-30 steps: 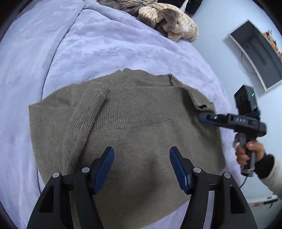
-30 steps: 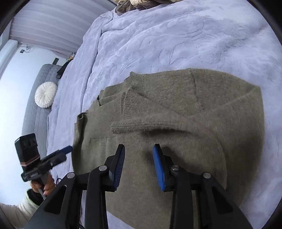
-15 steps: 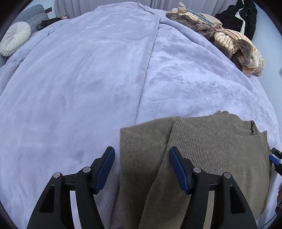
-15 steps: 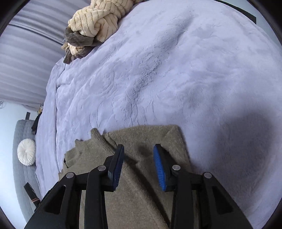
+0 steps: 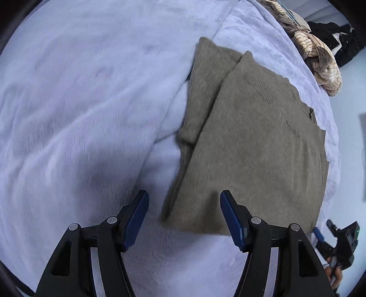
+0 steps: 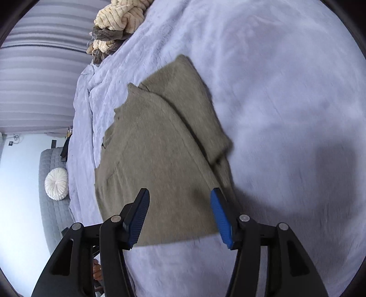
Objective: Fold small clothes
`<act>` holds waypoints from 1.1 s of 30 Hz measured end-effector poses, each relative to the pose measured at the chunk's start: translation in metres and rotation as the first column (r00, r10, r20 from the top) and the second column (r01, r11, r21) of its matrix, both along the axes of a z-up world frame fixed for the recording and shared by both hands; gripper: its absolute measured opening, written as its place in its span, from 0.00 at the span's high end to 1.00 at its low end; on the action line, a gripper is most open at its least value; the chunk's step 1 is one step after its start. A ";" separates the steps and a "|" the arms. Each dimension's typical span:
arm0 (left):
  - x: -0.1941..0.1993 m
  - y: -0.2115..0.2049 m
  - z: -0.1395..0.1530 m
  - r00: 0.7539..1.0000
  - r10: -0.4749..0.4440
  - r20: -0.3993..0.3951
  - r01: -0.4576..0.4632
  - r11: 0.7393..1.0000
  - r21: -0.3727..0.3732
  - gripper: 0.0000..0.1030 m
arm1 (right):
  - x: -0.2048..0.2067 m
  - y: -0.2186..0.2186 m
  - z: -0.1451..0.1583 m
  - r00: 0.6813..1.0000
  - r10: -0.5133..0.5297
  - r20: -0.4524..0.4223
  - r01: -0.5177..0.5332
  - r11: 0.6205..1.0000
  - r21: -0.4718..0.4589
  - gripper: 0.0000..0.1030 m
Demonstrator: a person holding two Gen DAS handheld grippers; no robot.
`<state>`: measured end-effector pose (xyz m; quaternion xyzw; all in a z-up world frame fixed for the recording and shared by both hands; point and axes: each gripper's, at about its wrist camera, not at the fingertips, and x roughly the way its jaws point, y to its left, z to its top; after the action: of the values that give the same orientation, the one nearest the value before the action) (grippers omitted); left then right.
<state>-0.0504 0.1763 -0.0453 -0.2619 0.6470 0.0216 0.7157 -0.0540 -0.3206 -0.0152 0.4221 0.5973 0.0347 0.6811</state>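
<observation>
An olive-brown knitted sweater (image 5: 256, 137) lies partly folded on the lilac blanket (image 5: 80, 114), with one sleeve laid along its left side. My left gripper (image 5: 184, 217) hovers open over the sweater's near left corner, nothing between its blue pads. In the right wrist view the same sweater (image 6: 160, 155) stretches away from the camera. My right gripper (image 6: 180, 216) hangs above its near hem with the jaws opening and no cloth pinched. The right gripper (image 5: 320, 235) also shows at the lower right of the left wrist view, in a person's hand.
A heap of cream and brown striped clothes (image 5: 320, 59) lies at the bed's far end, also in the right view as a pile (image 6: 114, 20). Dark garments (image 5: 338, 41) sit beyond it. A grey quilted seat (image 6: 55, 201) with a round white cushion (image 6: 56, 184) stands beside the bed.
Both cameras have swung and rolled, ending near the sweater's hem corners. The right jaws have spread wider. The sweater itself lies as before.
</observation>
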 end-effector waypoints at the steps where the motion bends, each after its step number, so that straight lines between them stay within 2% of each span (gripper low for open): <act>1: -0.006 -0.002 -0.006 1.000 0.017 -0.022 -0.018 0.999 -0.033 0.36 | -0.011 0.001 -0.004 1.000 -0.003 -0.024 0.003 1.000 0.017 0.41; 4: -0.013 -0.007 -0.021 0.996 0.068 -0.053 -0.072 0.994 -0.080 0.36 | -0.020 0.006 -0.019 0.998 -0.018 -0.067 0.018 1.000 0.010 0.39; 9: 0.000 -0.004 -0.023 0.986 0.169 0.011 -0.168 0.985 -0.045 0.36 | -0.001 -0.002 -0.040 0.988 -0.147 -0.050 0.149 0.988 0.044 0.40; 10: 0.003 -0.002 -0.020 0.984 0.174 0.029 -0.173 0.984 -0.041 0.40 | 0.005 -0.002 -0.041 0.987 -0.151 -0.049 0.154 0.987 0.041 0.55; 11: 0.008 -0.003 -0.018 0.986 0.162 0.044 -0.160 0.986 -0.038 0.63 | 0.012 0.000 -0.038 0.990 -0.131 -0.043 0.133 0.991 0.027 0.73; 12: 0.012 -0.004 -0.014 0.990 0.131 0.056 -0.129 0.991 -0.037 0.81 | 0.018 0.003 -0.032 0.994 -0.103 -0.035 0.103 0.995 -0.001 0.87; 14: 0.015 -0.007 -0.007 0.993 0.088 0.077 -0.088 0.996 0.000 0.82 | 0.025 0.008 -0.015 0.999 -0.035 0.006 0.036 0.997 -0.072 0.87; 16: 0.012 -0.009 -0.009 0.996 0.051 0.077 -0.053 0.998 0.030 0.82 | 0.026 0.011 -0.010 1.000 0.005 -0.003 -0.005 0.991 -0.132 0.87; 19: 0.009 -0.008 -0.021 0.997 0.029 0.071 -0.032 0.998 0.052 0.82 | 0.018 0.004 -0.034 0.997 -0.013 -0.075 0.001 0.988 -0.153 0.87; 22: 0.007 -0.003 -0.017 0.998 0.028 0.063 -0.031 0.999 0.035 0.81 | 0.017 0.001 -0.044 0.995 -0.042 -0.091 0.029 0.990 -0.135 0.88; 26: 0.008 -0.002 0.010 0.994 -0.052 0.100 0.043 0.994 0.097 0.81 | 0.016 0.009 -0.018 0.997 0.000 -0.075 -0.017 0.975 -0.223 0.83; 29: 0.017 0.000 0.035 0.982 -0.095 0.164 0.076 0.990 0.122 0.81 | 0.010 0.012 0.017 1.000 0.013 -0.014 -0.018 0.934 -0.357 0.82; 31: 0.035 -0.002 0.046 0.968 -0.127 0.215 0.100 0.986 0.131 0.81 | 0.014 0.012 0.036 0.999 0.039 0.035 -0.021 0.913 -0.407 0.82; 33: 0.057 -0.010 0.050 0.957 -0.148 0.248 0.115 0.983 0.142 0.81 | 0.031 0.019 0.045 0.993 0.093 0.076 -0.054 0.909 -0.412 0.82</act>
<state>0.0071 0.1664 0.0045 -0.1734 0.5619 -0.0195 0.8086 -0.0225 -0.3016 0.0303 0.2451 0.5741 -0.0456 0.7799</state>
